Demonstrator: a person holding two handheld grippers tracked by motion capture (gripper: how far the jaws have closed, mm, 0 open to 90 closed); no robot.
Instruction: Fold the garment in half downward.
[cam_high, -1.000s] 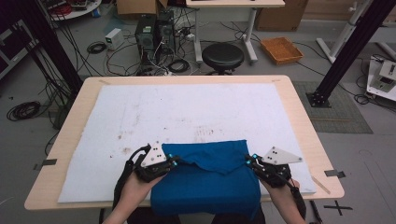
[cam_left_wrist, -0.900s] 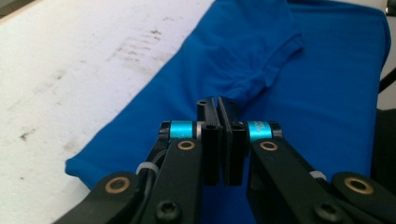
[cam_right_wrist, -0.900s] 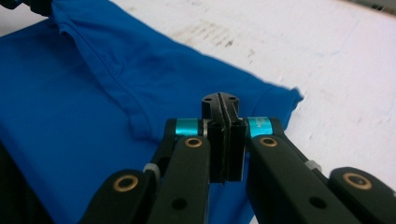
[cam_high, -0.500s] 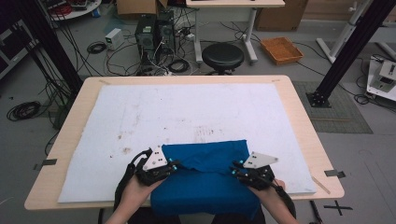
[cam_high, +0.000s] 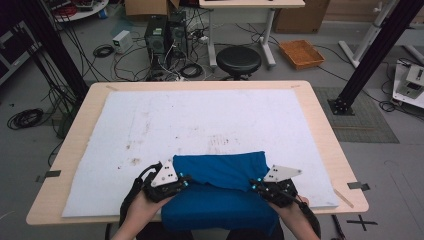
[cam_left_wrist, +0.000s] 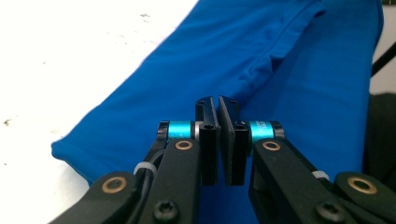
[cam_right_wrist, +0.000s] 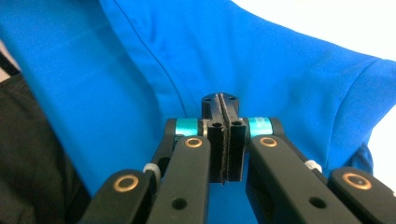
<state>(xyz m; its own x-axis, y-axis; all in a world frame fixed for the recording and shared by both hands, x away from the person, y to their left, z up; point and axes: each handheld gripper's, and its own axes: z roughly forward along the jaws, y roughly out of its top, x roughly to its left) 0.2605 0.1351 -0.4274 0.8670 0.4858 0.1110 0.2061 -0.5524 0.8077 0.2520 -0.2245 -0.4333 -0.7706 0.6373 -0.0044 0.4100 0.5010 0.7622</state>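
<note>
left gripper (cam_high: 184, 181): jaws closed, nothing between, blue cloth (cam_high: 220, 192) just ahead | right gripper (cam_high: 256, 186): jaws pressed together, empty, cloth beneath

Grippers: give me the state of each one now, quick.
Left gripper: shut, jaws nearly together over the blue garment; no cloth seen between them.
Right gripper: shut, pads pressed together, nothing visibly pinched.

We see a light wooden table (cam_high: 320, 130) carrying a stained white mat (cam_high: 200, 125) across nearly its whole top; on the mat's near edge lies a blue garment (cam_high: 220, 192), overhanging toward us.
</note>
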